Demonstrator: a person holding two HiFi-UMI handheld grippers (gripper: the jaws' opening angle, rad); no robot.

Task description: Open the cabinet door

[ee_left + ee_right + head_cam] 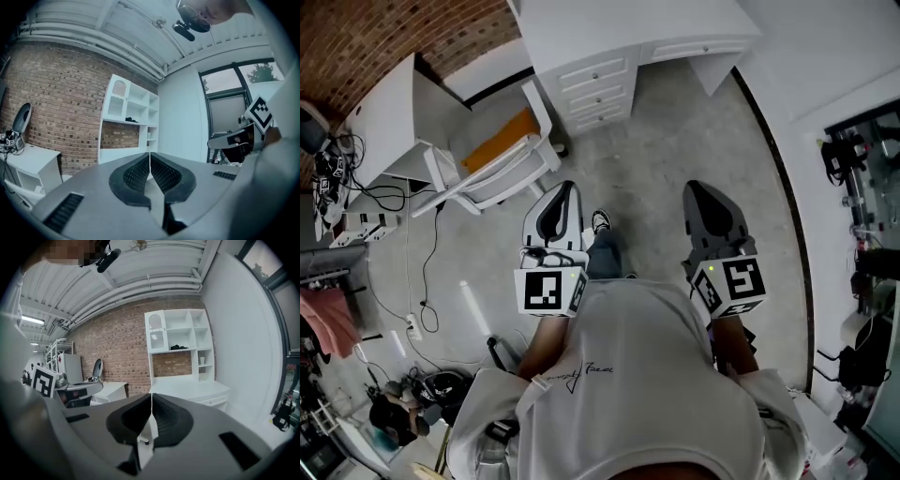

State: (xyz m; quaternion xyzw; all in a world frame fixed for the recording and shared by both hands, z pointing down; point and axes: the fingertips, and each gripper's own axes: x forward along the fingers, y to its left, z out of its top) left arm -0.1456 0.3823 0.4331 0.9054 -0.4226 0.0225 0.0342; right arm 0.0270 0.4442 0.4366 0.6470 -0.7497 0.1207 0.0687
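Left tongs: both jaws pressed together, ribbed pads meeting along one thin seam, nothing between them. Held about level, in open air over the floor.

Right tongs: jaws likewise together tip to tip, nothing clamped. Tipped slightly downward. In the head view the two tongs sit side by side in front of the person's white shirt, well apart from each other, with one shoe showing between them.

Cabinet: white shelf unit standing along the back edge of a white table, against the brick wall. Open compartments take up most of its front, and a dark item lies on a middle shelf. The cabinet door is in the upper left compartment; it is a tall panel with an arched slatted vent near its top. It appears flush with the cabinet front, closed. Neither tongs touches it; both are well apart from the cabinet.

Table front carries a stack of drawers near its left end as seen from the head view.

A white chair with an orange seat stands on the floor just beside the table's drawer end. A second white surface stands further along the brick wall.

Cables and clutter lie on the floor at the head view's left edge.
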